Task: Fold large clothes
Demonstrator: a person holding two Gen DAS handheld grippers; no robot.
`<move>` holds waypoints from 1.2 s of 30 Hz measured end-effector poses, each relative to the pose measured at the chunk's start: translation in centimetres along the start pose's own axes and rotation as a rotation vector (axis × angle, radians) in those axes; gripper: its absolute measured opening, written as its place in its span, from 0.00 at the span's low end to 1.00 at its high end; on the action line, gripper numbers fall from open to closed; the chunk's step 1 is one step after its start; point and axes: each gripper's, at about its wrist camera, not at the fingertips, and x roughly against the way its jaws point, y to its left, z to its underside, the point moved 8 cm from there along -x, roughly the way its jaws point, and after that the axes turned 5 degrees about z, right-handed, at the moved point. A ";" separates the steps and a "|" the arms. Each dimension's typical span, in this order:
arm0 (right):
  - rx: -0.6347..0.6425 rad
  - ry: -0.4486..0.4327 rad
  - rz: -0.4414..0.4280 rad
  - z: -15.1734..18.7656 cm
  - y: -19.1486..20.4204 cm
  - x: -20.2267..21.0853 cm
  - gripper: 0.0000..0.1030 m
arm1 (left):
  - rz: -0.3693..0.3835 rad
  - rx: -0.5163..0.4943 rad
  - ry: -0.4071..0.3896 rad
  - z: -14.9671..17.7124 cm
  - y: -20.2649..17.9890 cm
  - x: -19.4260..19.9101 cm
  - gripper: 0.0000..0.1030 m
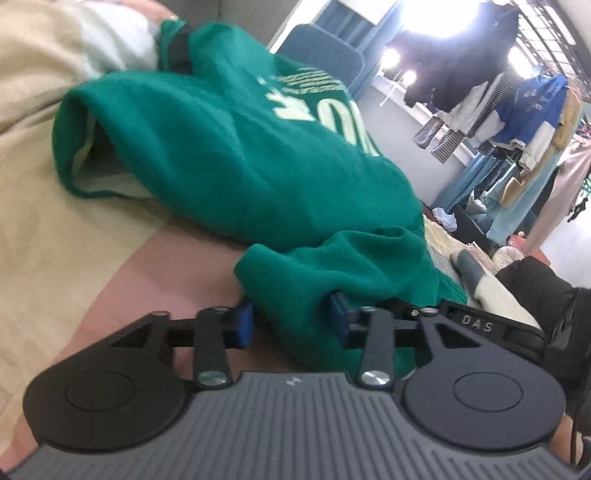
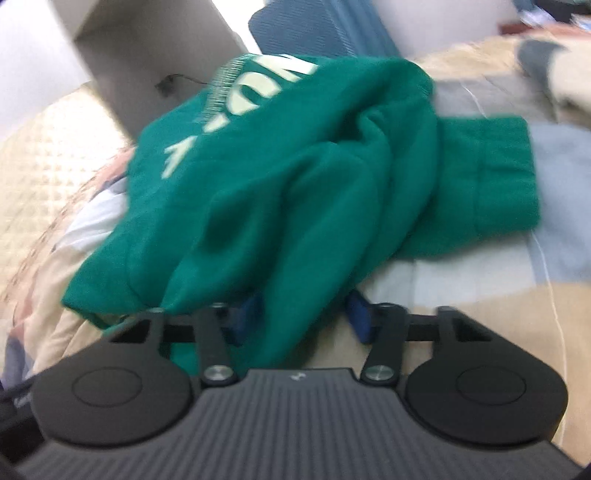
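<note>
On the bed, left wrist view: a green sweatshirt lies crumpled on the cream and pink quilt, pale lettering facing up. The left gripper has a bunched fold of the green fabric between its blue pads, jaws partly closed; both pads sit against the cloth, so it grips the sweatshirt. Behind, a blue chair, and clothes on a rack under bright lights. A dark sleeve shows at the right edge.

Right wrist view, blurred: same sweatshirt heaped on the quilt, one sleeve stretched out flat to the right. The right gripper has a thick fold of green cloth running down between its blue pads, jaws partly closed and clamped on it. Blue chair at the top.
</note>
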 end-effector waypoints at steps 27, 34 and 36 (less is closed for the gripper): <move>0.257 -0.106 -0.371 -2.0 6.8 21.2 0.15 | 0.207 -0.097 -0.208 3.1 -18.7 28.4 0.15; 0.323 -0.074 -0.360 0.3 7.0 27.3 0.15 | 0.219 -0.125 -0.201 8.6 -22.7 35.5 0.15; 0.353 -0.051 -0.329 1.2 7.0 28.1 0.15 | 0.197 -0.127 -0.182 10.1 -23.1 36.7 0.15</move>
